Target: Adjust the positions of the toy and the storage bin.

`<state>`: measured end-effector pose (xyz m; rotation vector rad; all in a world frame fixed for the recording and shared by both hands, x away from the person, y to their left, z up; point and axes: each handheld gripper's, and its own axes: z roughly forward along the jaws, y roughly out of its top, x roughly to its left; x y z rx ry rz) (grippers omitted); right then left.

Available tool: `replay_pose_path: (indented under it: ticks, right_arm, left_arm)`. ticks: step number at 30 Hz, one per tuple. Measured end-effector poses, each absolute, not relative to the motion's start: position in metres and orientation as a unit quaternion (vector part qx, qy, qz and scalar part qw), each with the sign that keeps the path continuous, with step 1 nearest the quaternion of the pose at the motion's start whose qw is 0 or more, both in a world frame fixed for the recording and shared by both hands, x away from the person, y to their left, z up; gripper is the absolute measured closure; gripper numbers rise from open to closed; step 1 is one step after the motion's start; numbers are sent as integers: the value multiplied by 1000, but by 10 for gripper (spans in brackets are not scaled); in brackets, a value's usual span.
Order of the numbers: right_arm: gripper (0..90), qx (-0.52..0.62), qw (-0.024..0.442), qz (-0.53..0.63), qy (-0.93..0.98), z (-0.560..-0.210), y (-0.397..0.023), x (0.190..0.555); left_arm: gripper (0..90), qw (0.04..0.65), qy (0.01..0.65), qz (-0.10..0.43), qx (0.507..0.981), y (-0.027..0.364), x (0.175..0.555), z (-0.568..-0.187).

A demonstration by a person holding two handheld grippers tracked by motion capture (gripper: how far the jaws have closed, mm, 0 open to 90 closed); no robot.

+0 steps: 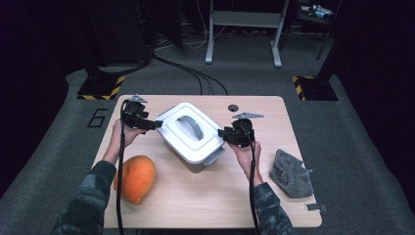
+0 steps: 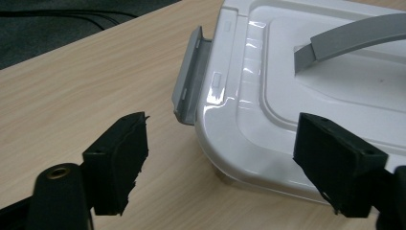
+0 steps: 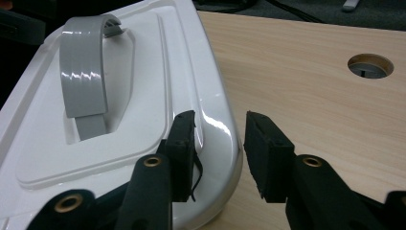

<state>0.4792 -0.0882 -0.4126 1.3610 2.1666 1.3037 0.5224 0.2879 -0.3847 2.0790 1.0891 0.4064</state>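
The white box (image 1: 192, 136) with the grey handle (image 1: 191, 125) is sitting in the middle of the table (image 1: 205, 196), turned so that its long axis is running from far-left to near-right in the high view. The left hand-held gripper (image 1: 155, 124) is waiting at the far-left corner of the box and the right hand-held gripper (image 1: 222, 133) at the right edge, so both are equally near.

In the left gripper view, the jaws are standing wide apart and pressing on nothing; the lid corner and the grey latch (image 2: 187, 86) are lying just ahead between them. In the right gripper view, the jaws are standing on both sides of the lid rim (image 3: 225, 139); the inner pad seems to be touching it, the outer one is standing apart.

The high view is also showing an orange fruit (image 1: 135, 178) and a grey cloth (image 1: 291, 173).
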Motion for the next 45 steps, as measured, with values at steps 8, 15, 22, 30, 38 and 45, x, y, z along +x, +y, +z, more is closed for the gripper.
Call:
replay_pose_path:
  ticks: [8,15,22,30,38,45]
  right_arm:
    - [385,452,155,442,759,-412,-88,480]
    - [274,430,156,449,768,-401,-80,477]
    - [176,406,165,447,780,-391,-70,473]
    - [147,376,165,438,800,-385,-54,473]
    - [146,354,160,431,815,-378,-36,473]
    - [148,343,163,426,821,-377,-28,474]
  left_arm:
    - [76,368,423,184,808,309,496,-382]
    - [10,379,456,191,783,334,480,-393]
    - [0,370,479,199,771,360,467,-410]
    - [0,358,497,204,764,383,461,-439]
    - [0,353,518,199,754,401,461,-467]
    - [0,343,549,199,736,418,464,-491]
